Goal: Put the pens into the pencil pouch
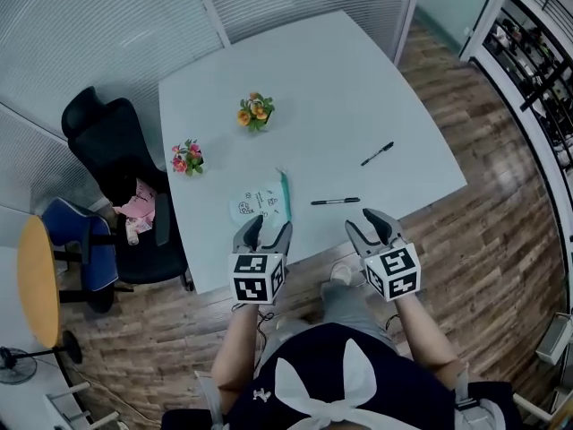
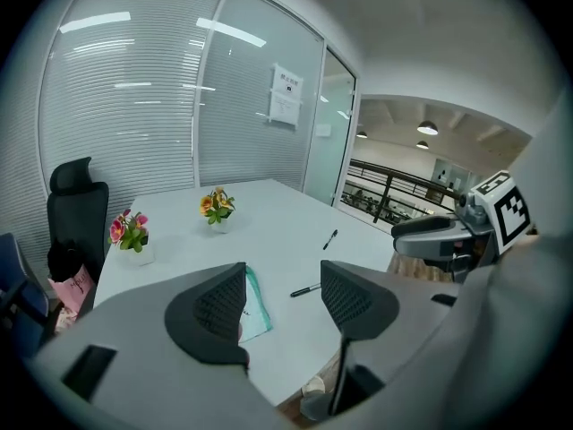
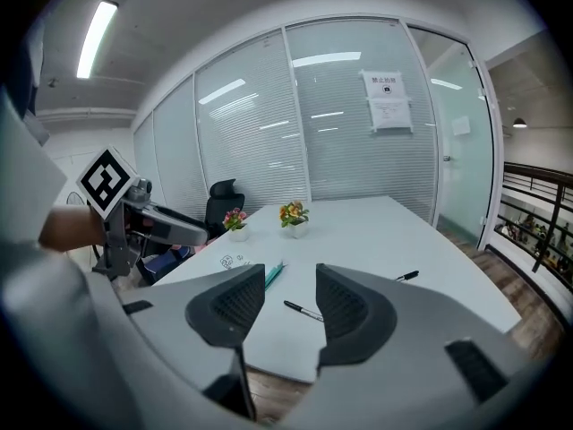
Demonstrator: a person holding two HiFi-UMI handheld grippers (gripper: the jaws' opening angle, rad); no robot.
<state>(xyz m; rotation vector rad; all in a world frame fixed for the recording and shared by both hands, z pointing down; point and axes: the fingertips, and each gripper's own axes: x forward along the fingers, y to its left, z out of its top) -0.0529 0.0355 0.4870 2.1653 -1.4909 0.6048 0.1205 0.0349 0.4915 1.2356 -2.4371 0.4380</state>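
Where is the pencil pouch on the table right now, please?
Head view: the pencil pouch lies just beyond the left tongs, left of the nearer pen.

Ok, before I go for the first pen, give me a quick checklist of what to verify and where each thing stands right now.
1. Left gripper empty, jaws apart: ok.
2. Right gripper empty, jaws apart: ok.
3. Both pens in plain sight on the table, nearer pen and farther pen lying apart: ok.
4. Pouch mouth open for a pen: cannot tell.
5. Pens inside the pouch: not ok, both lie outside it.
6. Orange flowers and pink flowers stand clear of the pens: ok.
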